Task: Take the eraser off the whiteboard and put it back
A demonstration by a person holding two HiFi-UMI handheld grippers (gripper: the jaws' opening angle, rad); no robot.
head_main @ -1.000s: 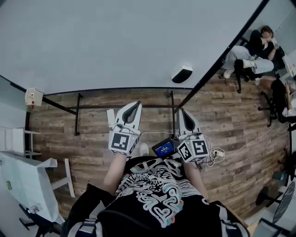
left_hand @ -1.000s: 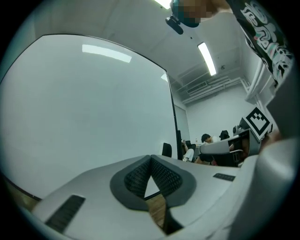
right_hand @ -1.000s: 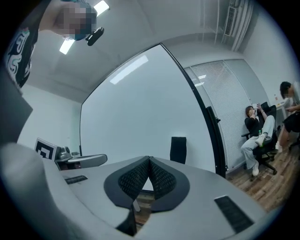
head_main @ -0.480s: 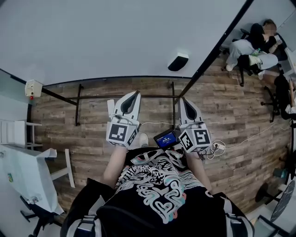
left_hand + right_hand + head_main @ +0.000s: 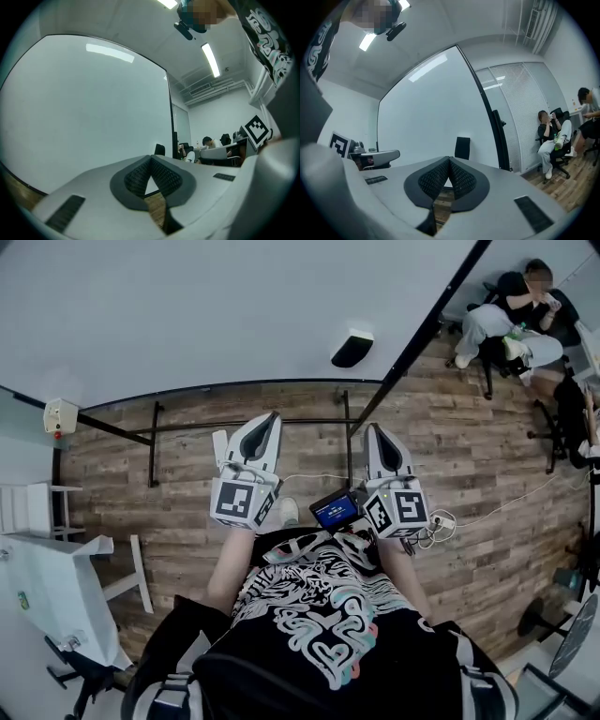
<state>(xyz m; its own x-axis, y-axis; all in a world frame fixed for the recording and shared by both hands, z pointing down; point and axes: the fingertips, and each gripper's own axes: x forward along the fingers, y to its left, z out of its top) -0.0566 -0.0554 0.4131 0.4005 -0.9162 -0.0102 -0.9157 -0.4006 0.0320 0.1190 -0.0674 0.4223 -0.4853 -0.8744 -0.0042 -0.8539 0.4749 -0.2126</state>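
White plastic box [image 5: 59,415] with a red button sits at the far left of the head view, against the wall; any label on it is too small to read. Just below it stands pale furniture [image 5: 47,606] on the wood-plank floor [image 5: 169,512].

Filling the upper part of the head view is the whiteboard [image 5: 234,306], its surface bare of writing, held in a black frame [image 5: 155,456].

The left gripper [image 5: 272,418] is held level toward the board, its jaws closed tip to tip with nothing between them; the left gripper view shows the ribbed pads [image 5: 136,176] meeting at the front. Its marker cube [image 5: 242,502] carries a black-and-white square pattern, not lettering.

Between the two hands a small device [image 5: 335,510] shows a blue screen whose text is too small to read. The person's black shirt [image 5: 319,634] bears a white and pink graphic that I cannot read as words.

The right gripper [image 5: 376,428] is likewise shut and empty, its pads [image 5: 461,180] pressed together at the tips, and its marker cube [image 5: 398,512] shows another square pattern.

The eraser [image 5: 352,349], a dark block, clings to the whiteboard above and between the two grippers, nearer the right one and well apart from both. In the right gripper view the eraser [image 5: 462,147] appears just above the closed tips.

A power strip [image 5: 439,521] lies on the floor to the right, and people [image 5: 506,320] sit in the far right corner.
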